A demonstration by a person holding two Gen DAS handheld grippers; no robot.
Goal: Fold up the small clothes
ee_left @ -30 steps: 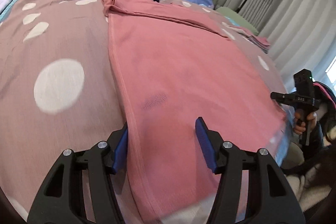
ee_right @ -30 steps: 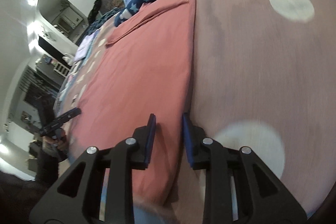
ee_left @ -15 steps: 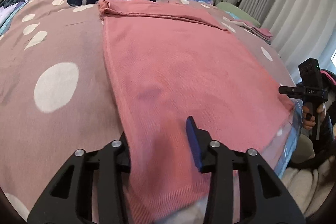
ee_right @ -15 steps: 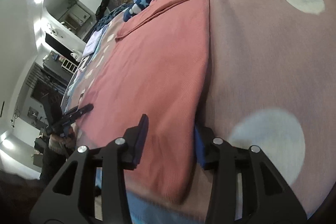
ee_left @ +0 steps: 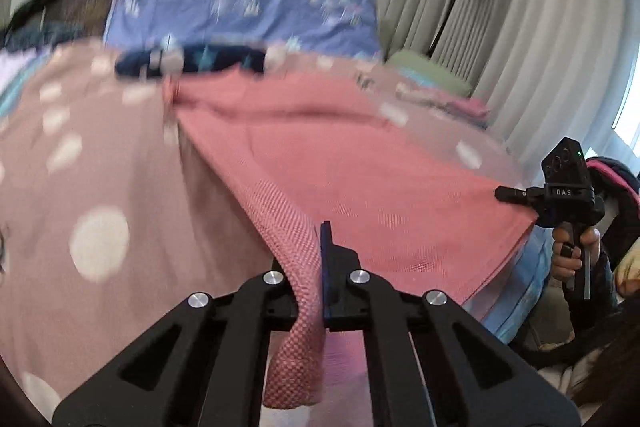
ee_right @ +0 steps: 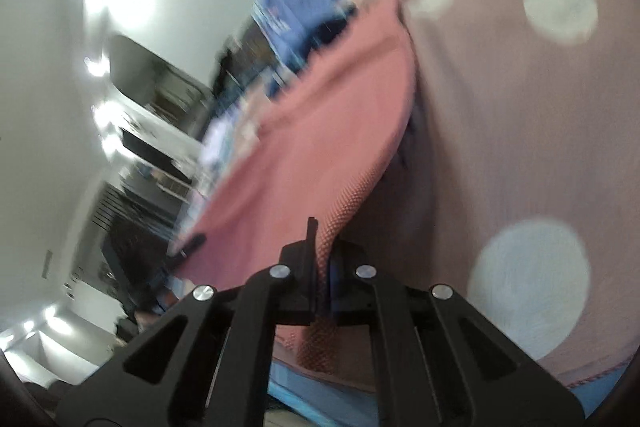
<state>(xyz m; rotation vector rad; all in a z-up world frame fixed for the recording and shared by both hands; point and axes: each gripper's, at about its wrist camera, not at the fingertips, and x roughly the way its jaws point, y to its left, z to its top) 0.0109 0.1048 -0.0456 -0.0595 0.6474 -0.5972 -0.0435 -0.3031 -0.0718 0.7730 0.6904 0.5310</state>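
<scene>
Both of your grippers have closed since half a second ago, when their jaws were still parted around the near corners of the pink garment; the views have also tipped up, so more wall and curtain shows, and both are blurred by motion.

Your left gripper (ee_left: 316,267) is clamped on the garment (ee_left: 360,171) at its near left corner. A rolled band of pink knit runs between the jaws and hangs down below them. From there the left edge rises off the bed (ee_left: 100,163) in a taut ridge running away from you toward the far end.

Your right gripper (ee_right: 322,267) is clamped on the near right corner of the garment (ee_right: 320,131), with a thin strip of knit pinched between the jaws and trailing beneath. The right edge is lifted as well, leaving a dark gap under it above the bed (ee_right: 500,115).

Most of the garment lies spread on the pink bedcover with white dots. At its far end sits a dark blue cloth (ee_left: 192,61) with pale marks, and behind that a blue patterned pillow (ee_left: 248,11). Grey curtains (ee_left: 520,27) hang on the right. In the left view your right hand (ee_left: 572,251) grips its handle at the bed's edge.
</scene>
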